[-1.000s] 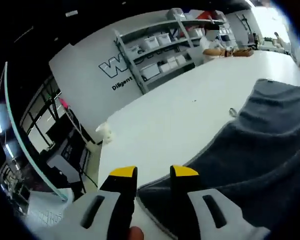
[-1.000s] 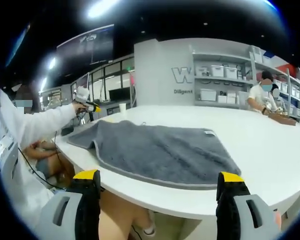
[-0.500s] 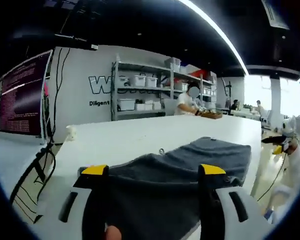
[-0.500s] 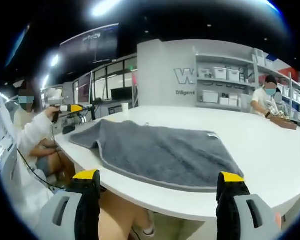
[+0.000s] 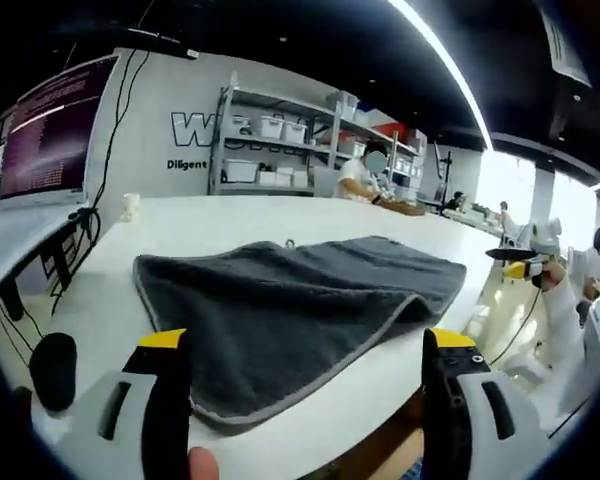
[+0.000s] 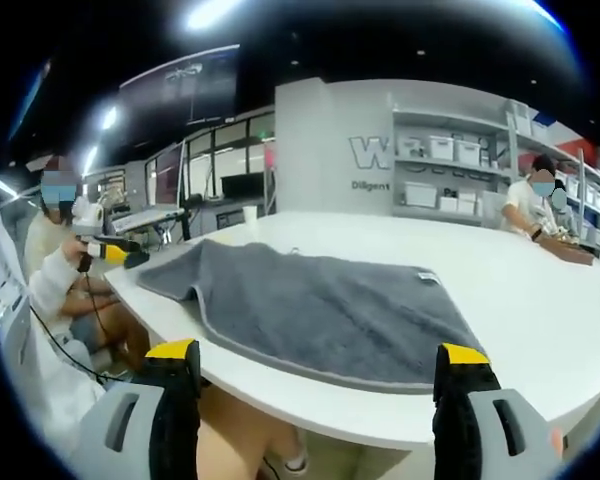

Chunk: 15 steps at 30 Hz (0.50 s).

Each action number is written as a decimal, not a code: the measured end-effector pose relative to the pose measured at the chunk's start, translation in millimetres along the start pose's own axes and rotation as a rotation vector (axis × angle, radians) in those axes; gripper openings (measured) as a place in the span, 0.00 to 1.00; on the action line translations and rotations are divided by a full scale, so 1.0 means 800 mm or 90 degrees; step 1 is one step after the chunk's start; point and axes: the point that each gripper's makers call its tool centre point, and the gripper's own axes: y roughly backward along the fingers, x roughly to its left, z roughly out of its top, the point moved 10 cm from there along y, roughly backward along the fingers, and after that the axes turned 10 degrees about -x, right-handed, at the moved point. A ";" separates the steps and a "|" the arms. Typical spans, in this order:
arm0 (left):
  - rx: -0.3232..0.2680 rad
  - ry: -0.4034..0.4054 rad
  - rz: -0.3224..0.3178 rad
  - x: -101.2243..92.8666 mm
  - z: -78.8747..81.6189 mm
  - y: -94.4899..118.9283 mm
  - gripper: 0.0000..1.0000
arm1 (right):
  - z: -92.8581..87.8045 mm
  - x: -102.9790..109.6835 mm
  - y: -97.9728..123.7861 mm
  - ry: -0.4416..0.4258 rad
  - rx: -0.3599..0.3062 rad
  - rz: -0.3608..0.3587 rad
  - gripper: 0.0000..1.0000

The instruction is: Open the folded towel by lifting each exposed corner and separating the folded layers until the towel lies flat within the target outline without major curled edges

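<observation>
Both tongs stand wide and hold nothing: the left gripper (image 5: 305, 350) and the right gripper (image 6: 320, 365) sit back from the table (image 5: 280, 215) edge. Just beyond their tips the grey towel (image 5: 290, 300) lies spread nearly flat (one edge looks slightly humped, no outline discernible), so smoothing probably remains. Far behind, wall lettering (image 6: 380, 152) reads "W…" and "Diligent".

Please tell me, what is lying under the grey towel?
The grey towel lies spread on the white table, which shows bare around it. Nothing else pokes out from its edges. Whether a target outline or anything flat sits beneath is covered by the cloth.
</observation>
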 end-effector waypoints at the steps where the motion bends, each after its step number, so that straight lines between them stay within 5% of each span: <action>1: -0.001 0.001 0.000 0.000 -0.002 0.003 0.97 | 0.001 0.001 0.000 0.001 0.000 0.002 0.97; 8: 0.018 -0.002 0.020 0.009 -0.018 0.020 0.99 | 0.002 0.007 -0.003 0.008 0.002 0.007 0.97; 15: 0.006 0.063 0.071 0.031 -0.042 0.030 0.90 | 0.004 0.011 -0.008 0.008 0.005 0.013 0.97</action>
